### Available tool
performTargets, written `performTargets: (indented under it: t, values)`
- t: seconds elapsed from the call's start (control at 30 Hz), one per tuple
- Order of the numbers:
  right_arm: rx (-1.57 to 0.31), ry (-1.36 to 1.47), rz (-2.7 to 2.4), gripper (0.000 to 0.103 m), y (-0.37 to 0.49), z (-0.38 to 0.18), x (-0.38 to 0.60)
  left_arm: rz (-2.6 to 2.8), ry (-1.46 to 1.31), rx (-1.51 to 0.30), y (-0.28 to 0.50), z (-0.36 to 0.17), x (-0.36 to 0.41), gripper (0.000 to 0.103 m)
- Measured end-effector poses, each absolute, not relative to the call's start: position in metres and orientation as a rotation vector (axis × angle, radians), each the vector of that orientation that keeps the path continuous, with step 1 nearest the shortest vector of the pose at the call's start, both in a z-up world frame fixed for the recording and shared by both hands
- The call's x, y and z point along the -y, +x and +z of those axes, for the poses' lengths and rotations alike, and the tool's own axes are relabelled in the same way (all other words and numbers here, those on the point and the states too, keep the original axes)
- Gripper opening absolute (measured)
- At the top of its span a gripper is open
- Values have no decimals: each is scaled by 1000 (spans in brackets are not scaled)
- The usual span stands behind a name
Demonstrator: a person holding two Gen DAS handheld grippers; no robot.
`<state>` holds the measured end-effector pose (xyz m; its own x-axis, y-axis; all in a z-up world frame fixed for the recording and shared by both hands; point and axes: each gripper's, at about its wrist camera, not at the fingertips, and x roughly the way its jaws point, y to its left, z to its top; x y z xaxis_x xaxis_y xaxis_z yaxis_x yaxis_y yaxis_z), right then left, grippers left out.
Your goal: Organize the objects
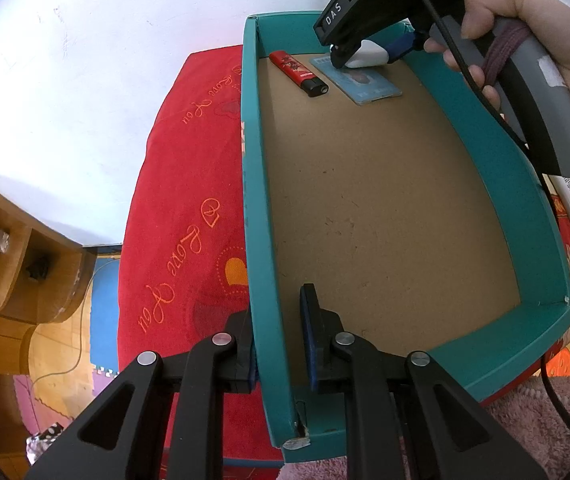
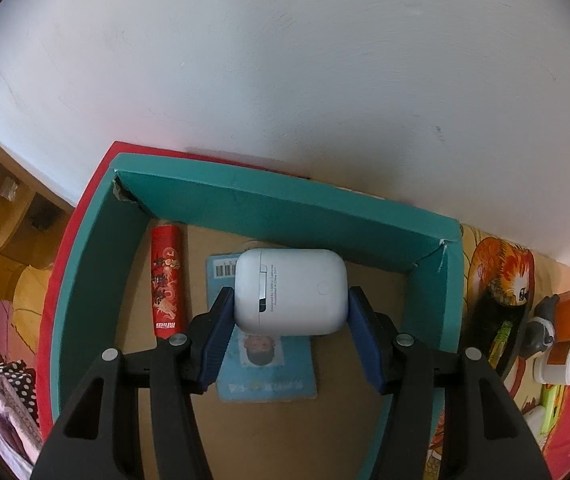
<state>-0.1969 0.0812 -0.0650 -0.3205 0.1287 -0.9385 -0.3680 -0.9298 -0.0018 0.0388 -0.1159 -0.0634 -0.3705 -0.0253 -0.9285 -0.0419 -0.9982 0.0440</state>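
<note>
Teal box (image 1: 263,240) already has the red lighter (image 2: 167,280) and blue card (image 2: 269,384) inside. Right gripper (image 2: 289,332) squeezes the white earbud case (image 2: 289,292) just above the card. Left gripper (image 1: 279,344) pinches the box wall. More things wait outside.

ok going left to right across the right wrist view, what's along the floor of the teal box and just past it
teal box left wall → red lighter → white earbud case held over the blue ID card → teal box right wall → white jar
</note>
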Motion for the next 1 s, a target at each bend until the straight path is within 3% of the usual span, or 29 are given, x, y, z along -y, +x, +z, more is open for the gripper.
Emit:
performTargets:
  t: [0.33, 0.5, 1.0]
  values:
    - [-270, -1628, 2320, 56, -196, -65, -76, 2591, -1756, -92, 40, -64, 116, 18]
    - [-253, -1592, 2328, 65, -188, -59, -76, 2591, -1756, -93, 40, -64, 116, 18]
    - [-272, -1531, 2422, 65, -159, -26, -80, 2592, -1755, -80, 41, -63, 117, 18]
